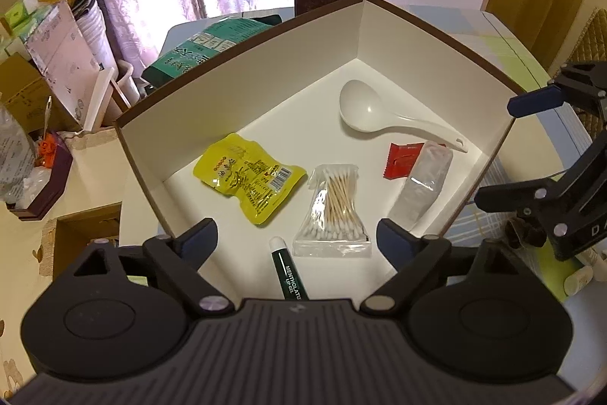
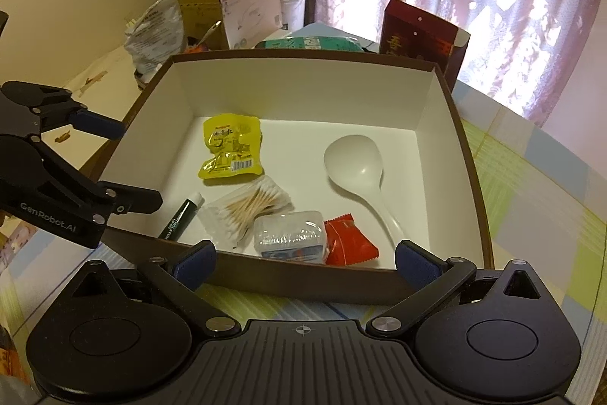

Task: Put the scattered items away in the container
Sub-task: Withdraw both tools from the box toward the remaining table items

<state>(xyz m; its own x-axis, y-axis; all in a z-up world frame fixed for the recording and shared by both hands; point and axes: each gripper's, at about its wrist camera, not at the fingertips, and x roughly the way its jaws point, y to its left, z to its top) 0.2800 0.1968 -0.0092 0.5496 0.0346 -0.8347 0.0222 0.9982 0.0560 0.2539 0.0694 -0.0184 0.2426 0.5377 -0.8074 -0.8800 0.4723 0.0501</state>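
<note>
Both tongs wide and empty over the box [image 2: 436,93]; items lie inside.
Left tongs [image 1: 297,238], right tongs [image 2: 303,262]. Lip gel tube [image 1: 290,276] looks light, stiff, slick: pinch mid-barrel. Cotton swab bag [image 1: 334,211] soft, crinkly.

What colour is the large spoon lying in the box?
White. The spoon shows best in the right wrist view, against the box floor.

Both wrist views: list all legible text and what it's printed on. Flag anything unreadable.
"MENTHOLATU… LIP GEL", cut off: green tube in the box.
"GenRobot.AI": left gripper body, right wrist view.
"D A", cut off: right gripper body, left wrist view.
Unreadable: yellow snack packet, red sachet, dark red carton, green bag.
</note>
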